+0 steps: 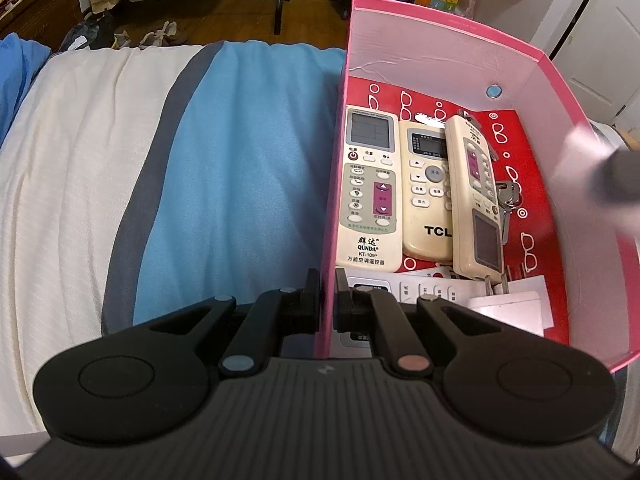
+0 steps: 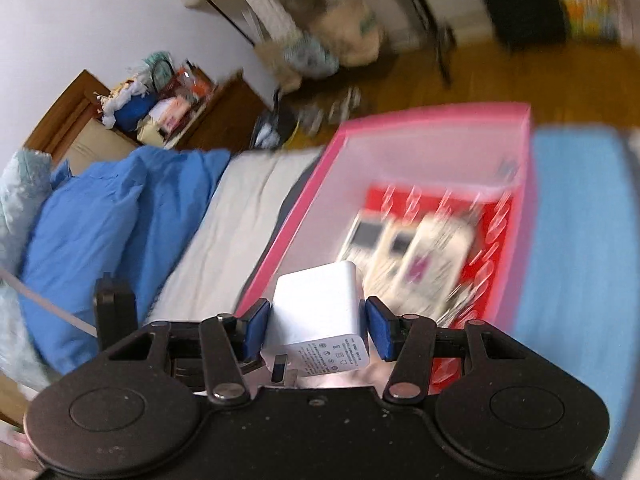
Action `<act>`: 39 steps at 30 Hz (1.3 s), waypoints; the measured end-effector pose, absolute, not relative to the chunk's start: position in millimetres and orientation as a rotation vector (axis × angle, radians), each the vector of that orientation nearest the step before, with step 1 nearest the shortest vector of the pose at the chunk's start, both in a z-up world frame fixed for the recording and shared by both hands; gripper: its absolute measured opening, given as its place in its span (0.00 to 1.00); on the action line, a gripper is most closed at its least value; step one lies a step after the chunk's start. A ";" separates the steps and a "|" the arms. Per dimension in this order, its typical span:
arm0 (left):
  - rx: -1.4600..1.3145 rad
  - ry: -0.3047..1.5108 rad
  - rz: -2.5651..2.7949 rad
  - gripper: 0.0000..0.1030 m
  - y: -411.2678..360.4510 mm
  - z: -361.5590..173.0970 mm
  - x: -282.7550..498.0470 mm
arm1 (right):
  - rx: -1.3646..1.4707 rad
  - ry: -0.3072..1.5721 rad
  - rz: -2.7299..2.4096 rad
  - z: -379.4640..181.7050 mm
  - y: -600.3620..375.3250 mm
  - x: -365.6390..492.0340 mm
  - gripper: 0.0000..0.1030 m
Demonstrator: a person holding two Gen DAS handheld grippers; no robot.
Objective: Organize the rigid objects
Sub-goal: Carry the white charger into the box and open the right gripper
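A pink box [image 1: 448, 40] with a red patterned floor stands on the bed. Inside lie three cream remote controls [image 1: 370, 192], a bunch of keys [image 1: 507, 196], another remote and a white plug adapter [image 1: 508, 304] near the front. My left gripper [image 1: 328, 292] is shut on the box's near-left wall [image 1: 326, 264]. In the blurred right wrist view, my right gripper [image 2: 316, 322] is shut on a white charger block [image 2: 318, 312], held above the box [image 2: 432, 120] and its remotes [image 2: 404, 256]. A blurred shape at the left view's right edge [image 1: 616, 176] cannot be made out.
The bed has a cream sheet [image 1: 80, 160] and a blue cover [image 1: 248, 168] left of the box. A blue pillow [image 2: 92, 232] lies at the head of the bed. Beyond are a wooden floor [image 1: 240, 12], bags, a rack and a cluttered nightstand [image 2: 168, 104].
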State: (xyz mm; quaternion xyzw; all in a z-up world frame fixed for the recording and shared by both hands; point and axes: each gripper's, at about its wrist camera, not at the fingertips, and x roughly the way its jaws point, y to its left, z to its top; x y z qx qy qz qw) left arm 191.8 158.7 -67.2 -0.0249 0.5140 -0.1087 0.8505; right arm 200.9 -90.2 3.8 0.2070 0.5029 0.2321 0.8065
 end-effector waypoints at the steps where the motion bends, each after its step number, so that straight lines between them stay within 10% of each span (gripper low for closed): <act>1: -0.054 1.082 -0.230 0.04 158.9 -67.0 191.7 | 0.490 1.110 0.497 -4.6 -86.5 205.1 0.56; 26: -0.084 1.086 -0.261 0.05 165.9 -69.4 192.2 | 0.594 1.374 0.372 -53.0 -40.6 218.0 0.58; 32: -0.081 1.088 -0.255 0.05 164.6 -69.2 191.8 | 0.540 1.386 0.390 -46.2 -41.4 215.6 0.27; 39: -0.074 1.087 -0.253 0.04 163.5 -69.3 191.3 | 0.467 1.395 0.443 -51.2 -38.5 198.7 0.27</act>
